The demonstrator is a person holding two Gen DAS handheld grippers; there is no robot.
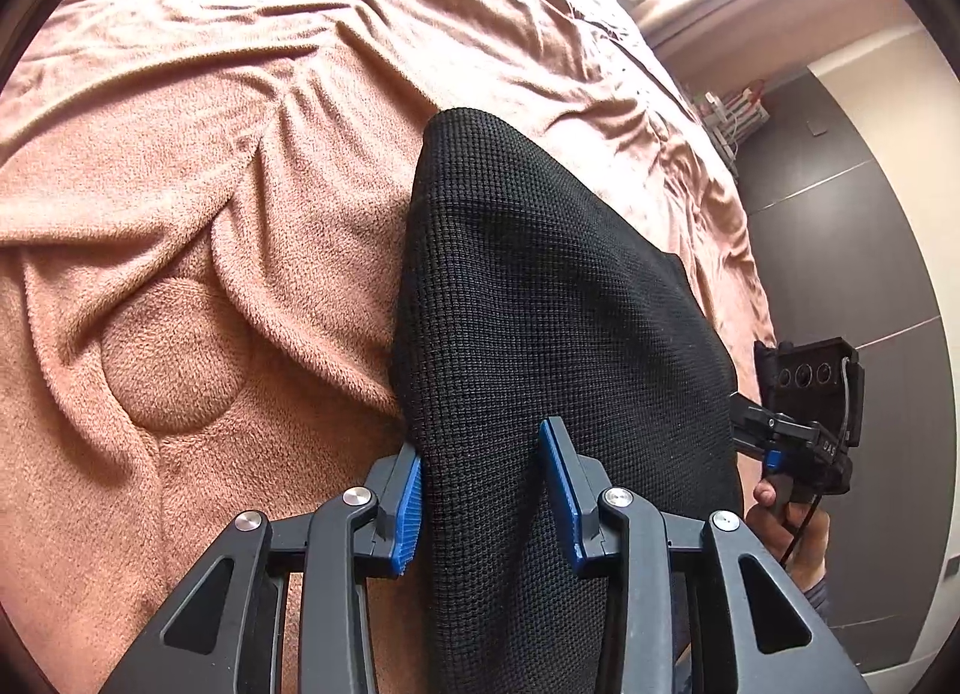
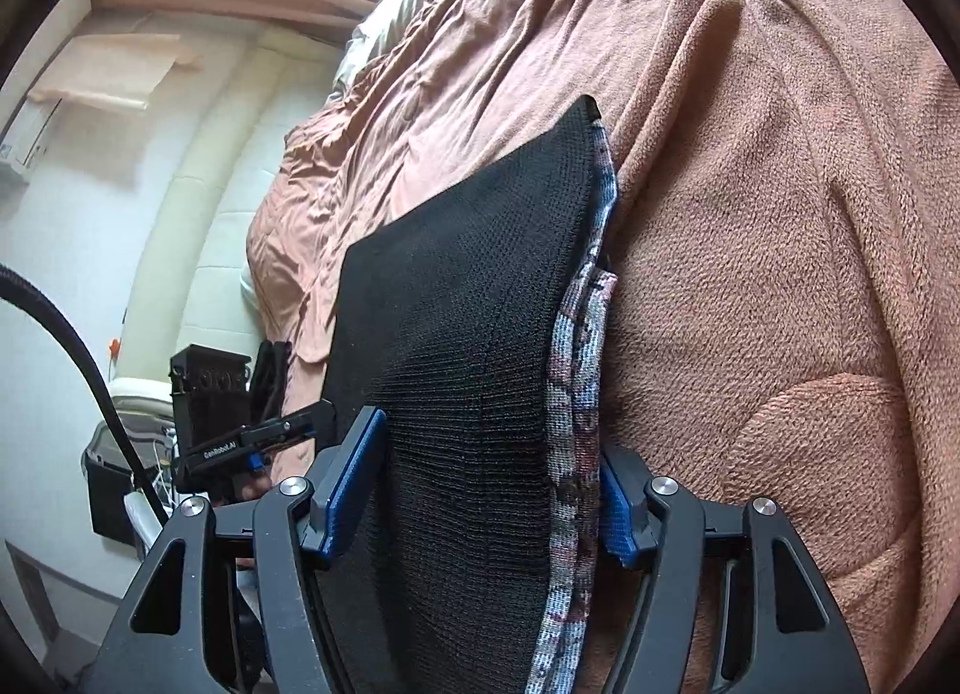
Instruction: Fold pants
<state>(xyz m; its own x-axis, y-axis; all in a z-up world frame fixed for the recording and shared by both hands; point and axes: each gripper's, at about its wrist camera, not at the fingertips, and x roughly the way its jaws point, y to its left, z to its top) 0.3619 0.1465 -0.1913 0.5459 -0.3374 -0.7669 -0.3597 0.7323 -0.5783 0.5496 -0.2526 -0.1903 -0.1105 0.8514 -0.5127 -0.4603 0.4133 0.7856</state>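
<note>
Both grippers sit at the near end of the black pants (image 1: 540, 286), one per side, over the near edge of the bed (image 1: 180, 250).

Left gripper (image 1: 480, 490): jaws straddle the fabric. One blue pad touches its edge, the other stands off on top, so not clamped, parted around cloth.

Right gripper (image 2: 480, 490): jaws bracket a thick bundle, black knit plus a patterned lining edge (image 2: 585, 334). Pads look pressed on both sides, so I read it as gripping the pants.

Pants look already doubled, running from the jaws out across the pink blanket toward the far side of the bed, far end resting on the blanket.

Step, my read: mid-fold, holding the near end, about to carry it over to the far end.

Next move needs the left jaws closed properly first, then both lifting evenly so the layers and lining don't slide apart, and landing edge on edge. Blanket is rumpled, so expect drag.
</note>
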